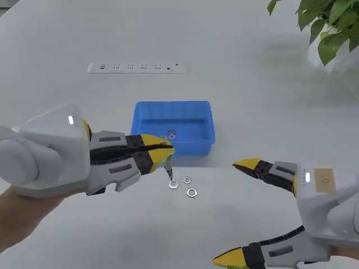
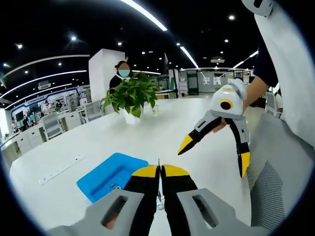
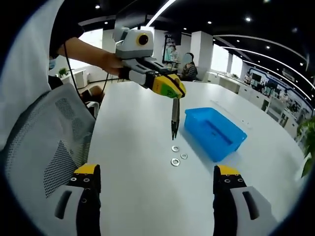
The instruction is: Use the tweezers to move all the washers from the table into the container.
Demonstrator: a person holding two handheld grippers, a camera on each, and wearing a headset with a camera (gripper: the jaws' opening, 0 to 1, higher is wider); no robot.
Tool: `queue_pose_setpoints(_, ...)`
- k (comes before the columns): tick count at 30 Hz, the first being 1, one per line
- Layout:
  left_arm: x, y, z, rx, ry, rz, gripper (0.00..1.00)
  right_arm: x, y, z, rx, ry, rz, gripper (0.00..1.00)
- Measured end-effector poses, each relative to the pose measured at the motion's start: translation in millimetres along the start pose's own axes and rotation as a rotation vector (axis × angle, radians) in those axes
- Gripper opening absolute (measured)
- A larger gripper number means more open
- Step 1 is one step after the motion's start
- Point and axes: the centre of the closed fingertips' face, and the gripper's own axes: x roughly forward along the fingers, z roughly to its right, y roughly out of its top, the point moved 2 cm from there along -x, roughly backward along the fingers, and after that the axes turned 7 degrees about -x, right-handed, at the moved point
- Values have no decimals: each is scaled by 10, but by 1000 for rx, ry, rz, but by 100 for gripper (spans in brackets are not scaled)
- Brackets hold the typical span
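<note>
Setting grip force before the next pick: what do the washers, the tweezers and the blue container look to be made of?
The washers look like metal: bright silvery rings with a slight gleam. The tweezers are probably steel: thin, grey, shiny prongs. The container looks like moulded plastic: even saturated blue, smooth walls, rounded corners.

The left gripper (image 3: 178, 91) holds tweezers (image 3: 174, 119) above three washers (image 3: 175, 162) beside the container (image 3: 219, 132).

Non-task items, white desk (image 1: 252, 101) and surroundings.
White power strip (image 1: 137, 68) lies flat on the desk's far side, well apart from a leafy green plant (image 1: 331, 25) in a white pot at the far right. Grey mesh chair back (image 3: 59, 142) stands beside the desk.
</note>
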Motion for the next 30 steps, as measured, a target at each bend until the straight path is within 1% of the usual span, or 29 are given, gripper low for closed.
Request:
queue_pose_setpoints(3,33,-21,-7,-10,-3,5,5,10,-50,-24,12,9,-6,100)
queue_pose_setpoints(6,66,-52,-12,-16,-14,4,5,17,-64,-51,25,21,-4,100)
queue_pose_setpoints(9,100,-87,-5,-15,-23,-4,5,35,-50,-84,41,37,13,100)
queue_pose_setpoints(12,130,-129,-3,-8,-27,-15,5,58,-44,-99,38,43,15,100)
queue_pose_setpoints(14,151,-134,15,-12,-30,-20,5,76,-23,-106,43,48,24,100)
queue_pose_setpoints(17,154,-166,-1,2,-29,-32,5,91,-11,-101,50,51,34,100)
queue_pose_setpoints(21,147,-212,-32,3,-25,-45,5,111,-9,-97,61,55,39,100)
queue_pose_setpoints(30,131,-265,-55,2,-33,-54,5,152,-9,-146,75,71,37,100)
